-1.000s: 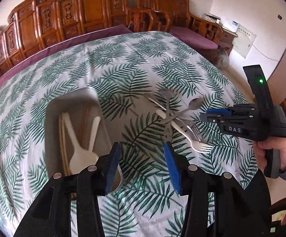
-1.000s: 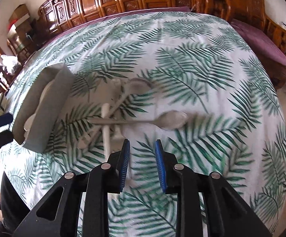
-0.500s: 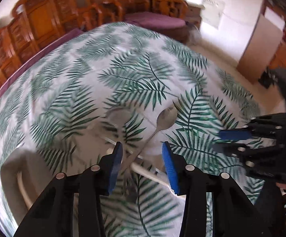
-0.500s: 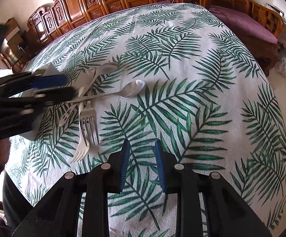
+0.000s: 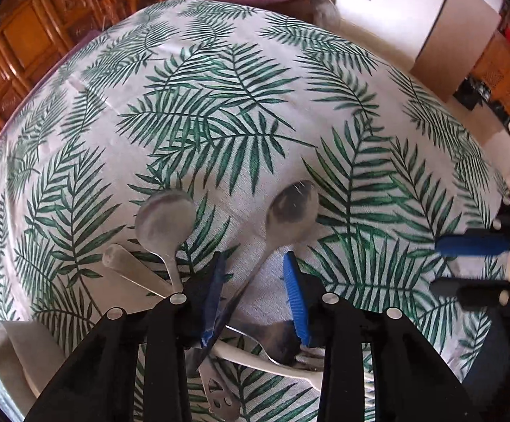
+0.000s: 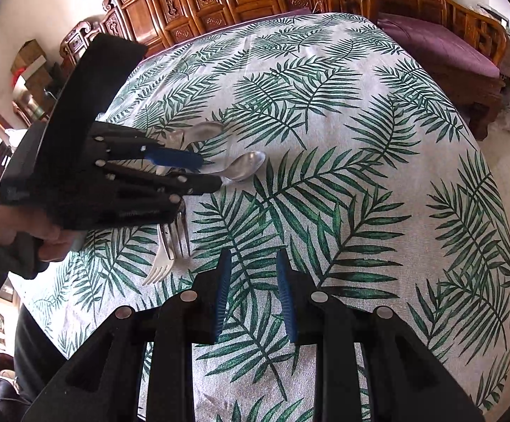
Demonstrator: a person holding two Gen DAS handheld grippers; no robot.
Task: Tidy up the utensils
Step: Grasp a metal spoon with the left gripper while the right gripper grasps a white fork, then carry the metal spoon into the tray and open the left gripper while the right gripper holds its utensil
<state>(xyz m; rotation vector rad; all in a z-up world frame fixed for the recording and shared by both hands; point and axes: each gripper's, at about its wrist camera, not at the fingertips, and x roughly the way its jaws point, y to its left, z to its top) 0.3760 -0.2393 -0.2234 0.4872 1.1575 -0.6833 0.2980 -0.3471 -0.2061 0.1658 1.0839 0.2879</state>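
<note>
At the far left of the left wrist view, a pale tray [image 5: 26,358] is cut off by the frame edge, so its contents cannot be made out. Just left of the left gripper [image 5: 255,295], a round-bowled metal spoon [image 5: 165,221] is seen, its handle vanishing behind the left finger. The jaws have just been closing to a narrow gap, and the handle of an oval metal spoon [image 5: 291,211] runs between the pads; whether it is pressed cannot be told. Below the fingers, a white plastic utensil [image 5: 265,364] and metal handles are crossed and partly hidden. In the right wrist view, two forks [image 6: 170,246] lie left of the right gripper [image 6: 255,295], their handles covered by the other gripper's body. The right jaws are set narrowly apart over bare leaf-print tablecloth [image 6: 360,176], with nothing between them.
</note>
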